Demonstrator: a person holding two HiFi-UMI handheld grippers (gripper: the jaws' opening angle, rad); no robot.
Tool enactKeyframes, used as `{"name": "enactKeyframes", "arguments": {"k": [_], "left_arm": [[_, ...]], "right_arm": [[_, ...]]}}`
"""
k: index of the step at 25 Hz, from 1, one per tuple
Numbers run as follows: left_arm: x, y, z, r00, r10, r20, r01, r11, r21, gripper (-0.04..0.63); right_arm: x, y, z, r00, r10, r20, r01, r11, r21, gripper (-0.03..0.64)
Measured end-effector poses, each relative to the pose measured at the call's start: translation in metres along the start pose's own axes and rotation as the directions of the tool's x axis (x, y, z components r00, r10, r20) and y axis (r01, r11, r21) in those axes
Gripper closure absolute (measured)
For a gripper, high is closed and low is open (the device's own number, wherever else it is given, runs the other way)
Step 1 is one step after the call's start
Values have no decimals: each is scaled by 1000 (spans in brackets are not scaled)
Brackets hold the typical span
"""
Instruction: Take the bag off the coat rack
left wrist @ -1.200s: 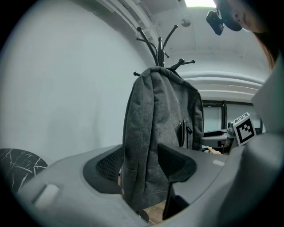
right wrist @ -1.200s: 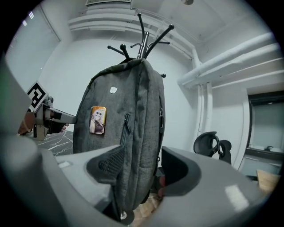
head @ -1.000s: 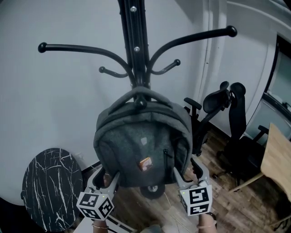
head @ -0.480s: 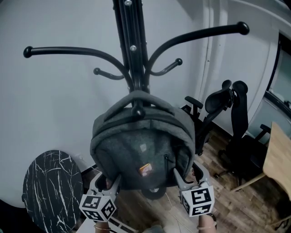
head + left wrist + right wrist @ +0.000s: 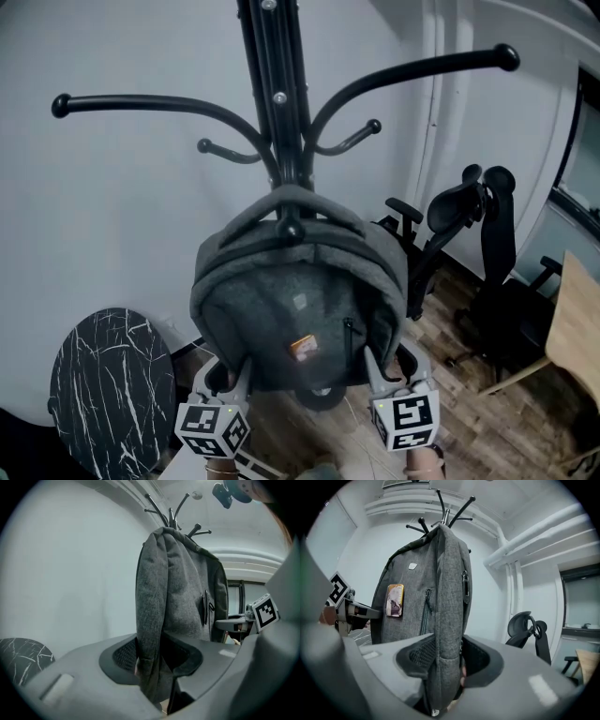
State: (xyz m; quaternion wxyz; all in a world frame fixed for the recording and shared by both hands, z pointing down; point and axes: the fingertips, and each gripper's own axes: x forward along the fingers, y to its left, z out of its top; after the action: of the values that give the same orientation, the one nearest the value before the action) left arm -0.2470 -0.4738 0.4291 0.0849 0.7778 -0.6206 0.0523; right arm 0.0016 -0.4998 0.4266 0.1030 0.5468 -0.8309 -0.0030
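White wall [image 5: 122, 206] fills the background behind the black rack [image 5: 272, 84], whose curved hooks spread out left and right from its post. On a short hook at the front of the rack hangs the grey bag [image 5: 300, 300] by its top loop, its front facing the camera, with a small orange patch [image 5: 301, 347] and a vertical zip showing. Below the rack's hooks, the left gripper [image 5: 154, 656] has just been closing its jaws, and they now pinch the bag's left side edge, the fabric standing upright between the pads. The right gripper [image 5: 447, 660] has likewise just been closing and clamps the bag's right side edge, fabric filling the gap between its pads. Both sit at the bag's lower corners, level with each other. Left of the rack and low down stands a round black marbled table [image 5: 108, 394]. Right of the rack are black chairs [image 5: 469, 216] on a wooden floor [image 5: 487, 422], with a pale desk [image 5: 577, 328] at the far right edge.
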Motion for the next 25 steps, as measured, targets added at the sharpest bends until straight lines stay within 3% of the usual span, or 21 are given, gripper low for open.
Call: {"name": "enactKeyframes", "arguments": {"k": [3,9,25], "left_arm": [[-4,-4,1,1000,15,15,-15,1000,7,470],[-11,-10,3,998,45,37,-46,999,29,506],[-38,-23,15,992,98,76,-102,993,57,518]], "right_arm": [[-6,2,3,1000,-19,-24,18,1000,-23,466],[-9,7,9,996,-26,85,29,999,-45,493],[-37,12,21,989,-26,145,31,999,-37,512]]}}
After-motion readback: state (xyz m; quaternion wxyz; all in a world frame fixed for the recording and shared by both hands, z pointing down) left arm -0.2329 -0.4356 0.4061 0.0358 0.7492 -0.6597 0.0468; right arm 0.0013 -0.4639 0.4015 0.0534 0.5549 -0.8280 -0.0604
